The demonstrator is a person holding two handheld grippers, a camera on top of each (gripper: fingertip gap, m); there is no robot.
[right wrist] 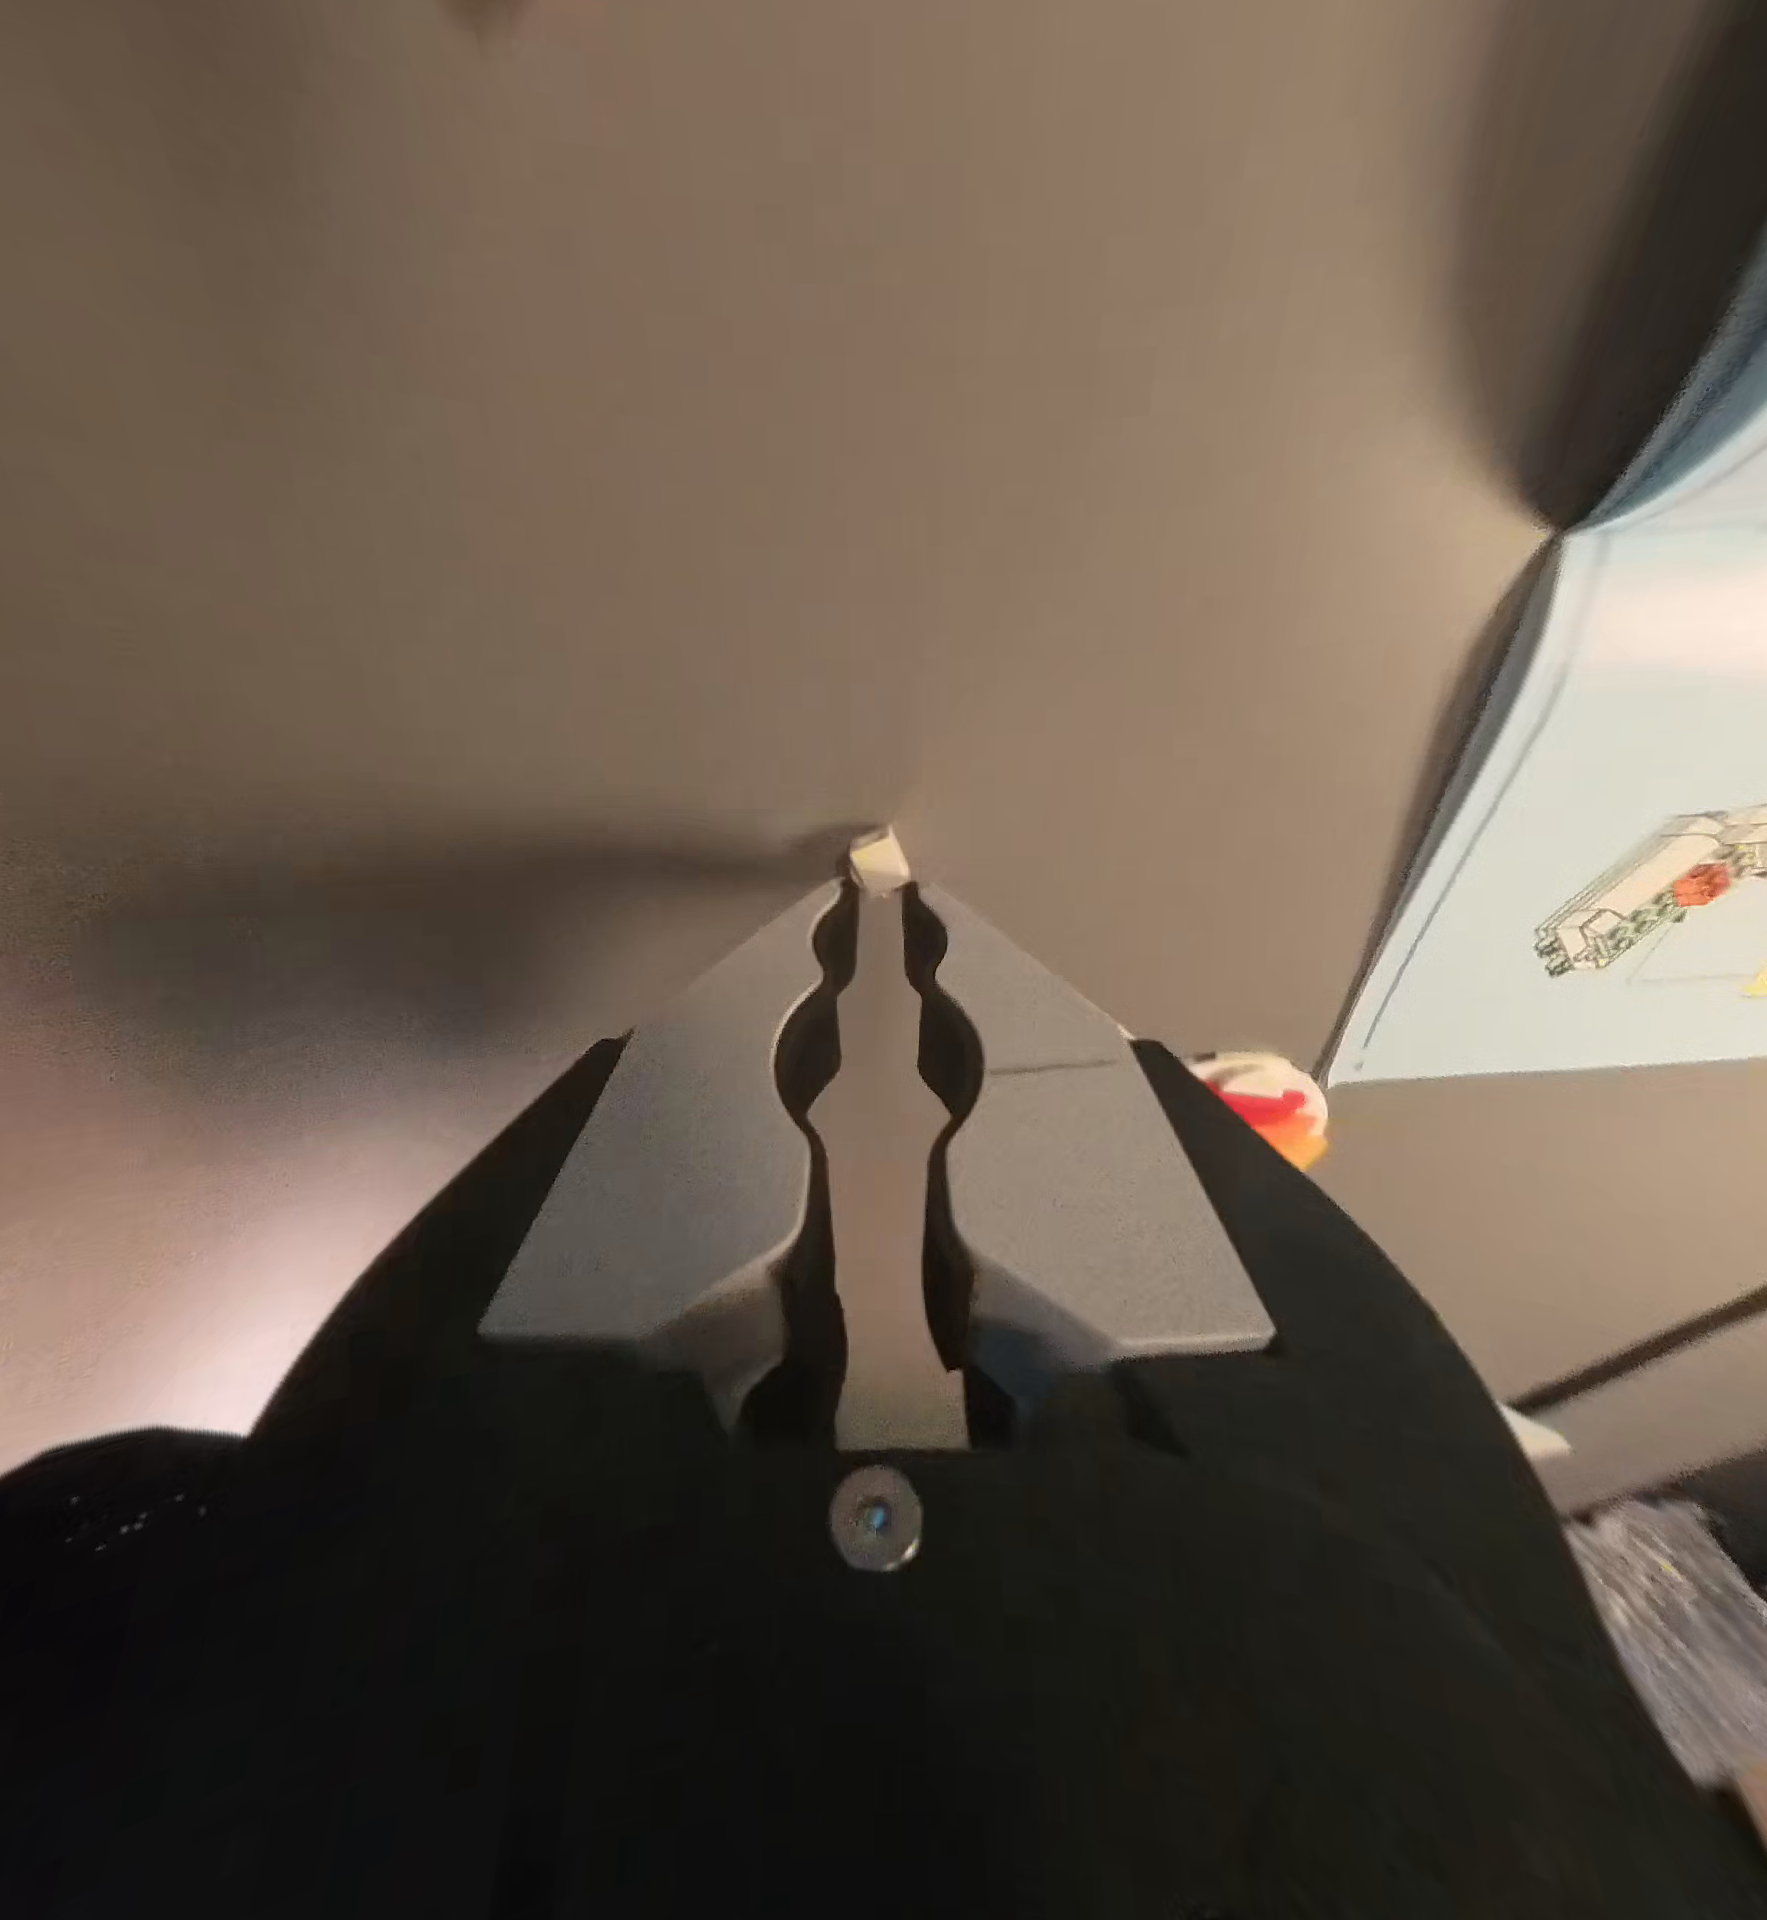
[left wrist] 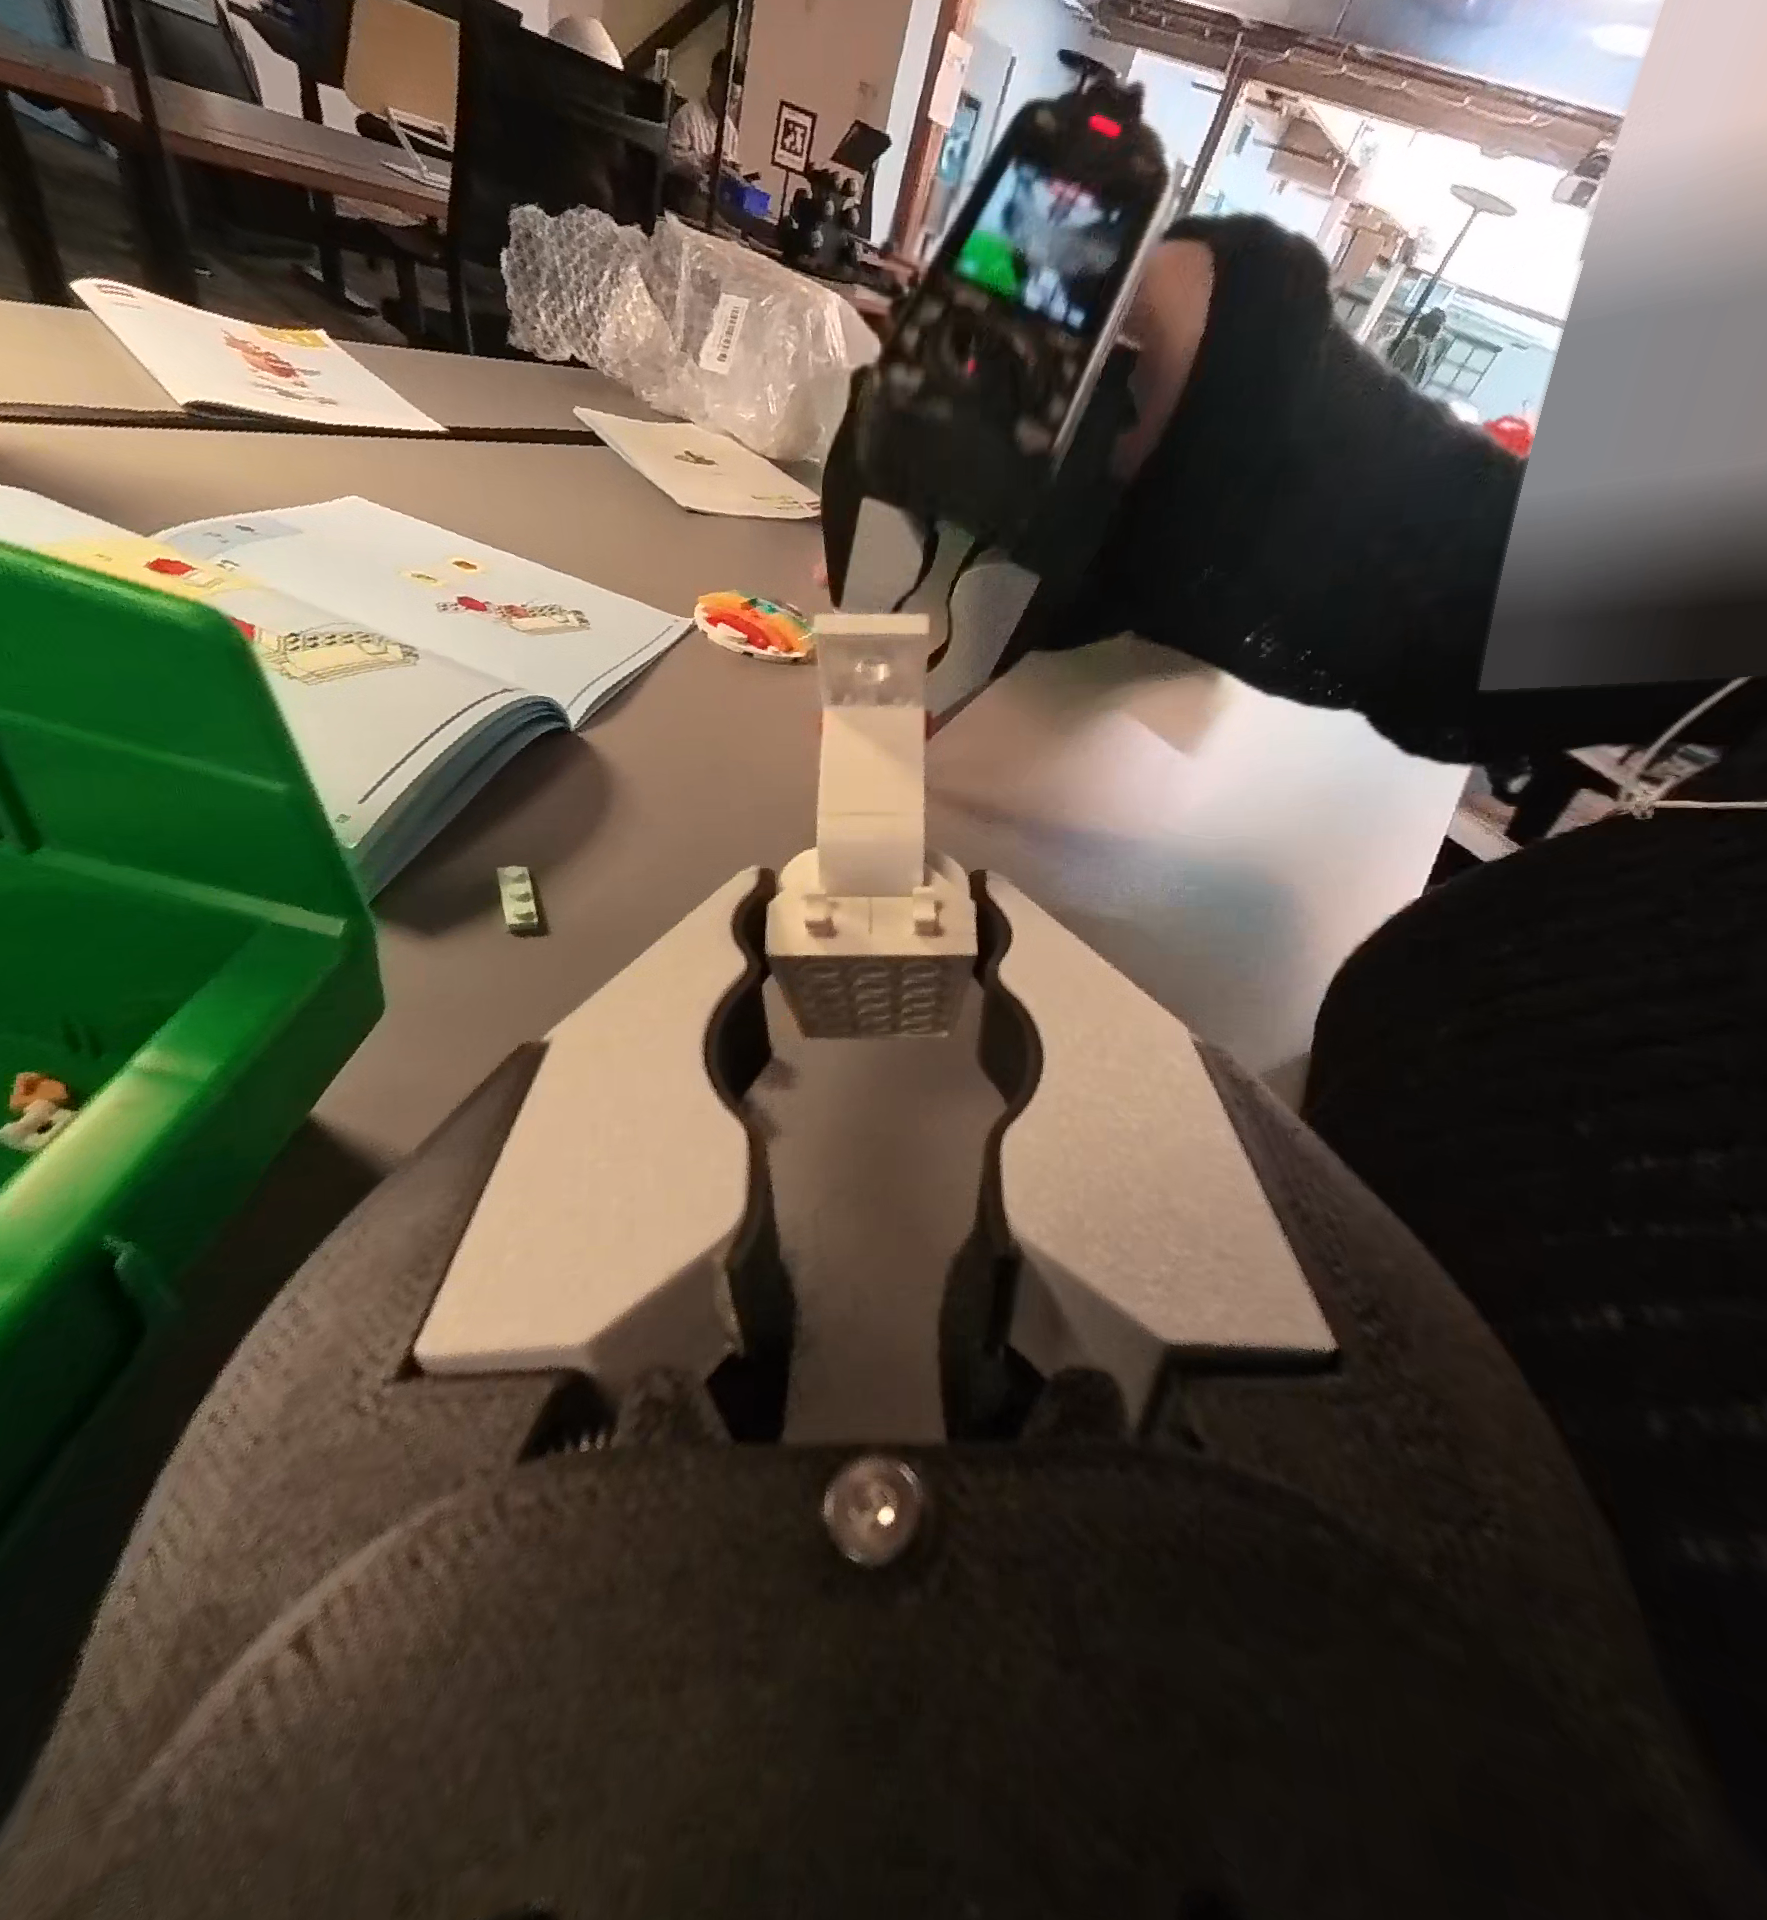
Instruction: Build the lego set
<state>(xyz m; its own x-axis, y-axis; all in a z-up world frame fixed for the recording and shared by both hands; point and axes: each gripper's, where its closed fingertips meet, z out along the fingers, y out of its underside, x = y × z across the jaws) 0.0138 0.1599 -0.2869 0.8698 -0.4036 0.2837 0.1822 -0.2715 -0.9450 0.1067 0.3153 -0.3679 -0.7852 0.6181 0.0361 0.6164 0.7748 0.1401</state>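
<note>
My left gripper (left wrist: 871,914) is shut on a white lego assembly (left wrist: 871,769) that stands upright out of its tips, above the table. A clear piece sits near the assembly's top. My right gripper (right wrist: 877,881) is shut on a small white lego piece (right wrist: 879,864) and points down at the grey table. In the left wrist view the right gripper (left wrist: 889,603) shows just behind the top of the assembly, held by a hand in a black sleeve. Whether the two touch I cannot tell.
A green bin (left wrist: 120,935) with loose pieces sits at the left. An open instruction booklet (left wrist: 422,644) lies beside it and also shows in the right wrist view (right wrist: 1637,831). A small light green plate (left wrist: 520,899) and a colourful round piece (left wrist: 754,621) lie on the table (left wrist: 650,790). Plastic bags (left wrist: 681,312) lie farther back.
</note>
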